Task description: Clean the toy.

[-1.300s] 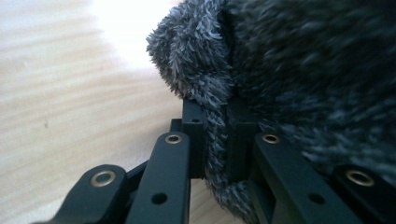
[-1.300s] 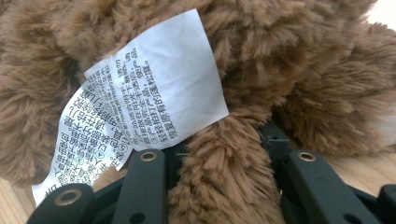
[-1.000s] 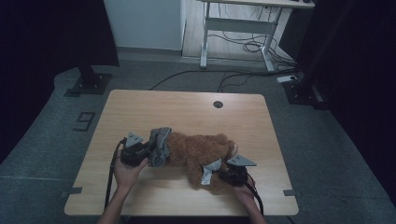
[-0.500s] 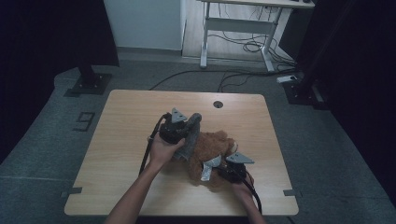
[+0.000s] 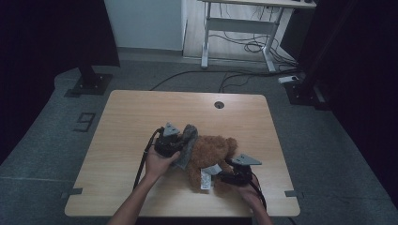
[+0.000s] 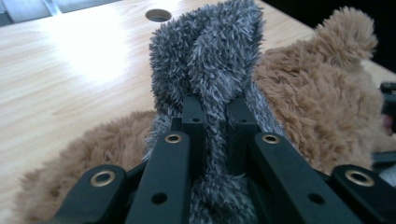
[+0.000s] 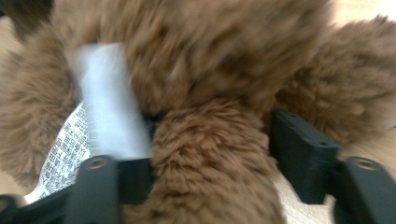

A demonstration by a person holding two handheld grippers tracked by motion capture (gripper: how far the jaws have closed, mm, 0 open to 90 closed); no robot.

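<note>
My left claw (image 5: 180, 146) is clamped tight on a strip of grey fuzzy fabric (image 6: 210, 70); in the left gripper view the pile is squeezed between the two black jaws, with only a thin ridge of fur between them, and the rest of the strip stands up beyond the tips. In the high view the grey fabric (image 5: 187, 145) lies against the left end of the brown plush toy (image 5: 211, 154), just past my left hand (image 5: 159, 161).

The toy lies on its side near the middle of the worktop (image 5: 136, 117), closer to my edge than to the far one. A white sewn-in label (image 5: 205, 179) with print hangs from its underside toward me.

My right claw (image 5: 224, 176) sits at the toy's near right end. Its jaws have just been opening. In the right gripper view a brown furry limb (image 7: 210, 158) lies between them: the left jaw is against the fur and the label (image 7: 107, 107), while the right jaw stands clear of the limb with a visible gap. So the right claw is wide, with the limb between its jaws but not pinched.

A round cable hole (image 5: 219, 104) sits at the far edge of the worktop.
</note>
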